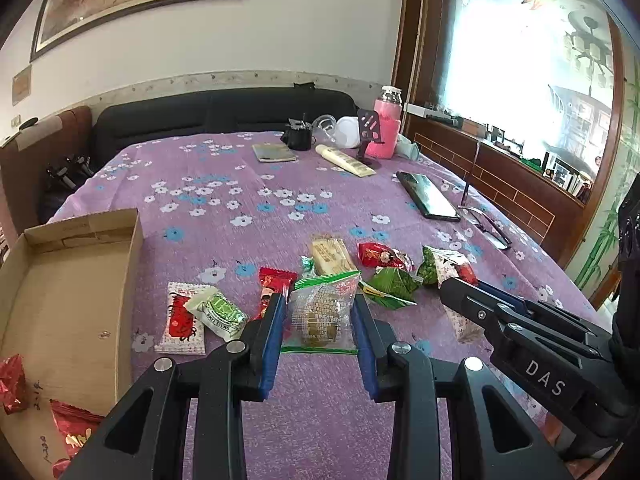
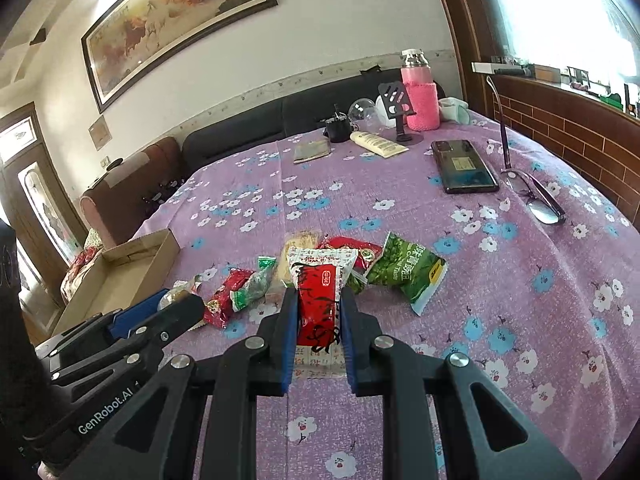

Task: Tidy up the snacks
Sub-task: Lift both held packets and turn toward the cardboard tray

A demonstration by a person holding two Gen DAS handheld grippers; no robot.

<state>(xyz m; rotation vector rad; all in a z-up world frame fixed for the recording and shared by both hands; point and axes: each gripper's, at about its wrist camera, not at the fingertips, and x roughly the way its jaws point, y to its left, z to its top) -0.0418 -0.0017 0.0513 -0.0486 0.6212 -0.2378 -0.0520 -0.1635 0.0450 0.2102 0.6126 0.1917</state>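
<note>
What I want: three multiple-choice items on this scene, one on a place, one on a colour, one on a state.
1. In the left wrist view, the cardboard box lies:
A. left of the snack pile
B. right of it
C. on it

2. The bottle wears a sleeve that is:
A. blue
B. pink
C. green

3. The right gripper is:
A. open, empty
B. shut on the white-and-red packet
C. shut, empty

Answers: A, the box sits at the left edge; B, the sleeve is pink; B, both pads press the packet.

Snack packets (image 1: pixel 332 264) sit mid-table, cardboard box (image 1: pixel 72 280) to their left. Phone (image 1: pixel 430 196) far right, glasses (image 1: pixel 490 228) beside it, I think.
</note>
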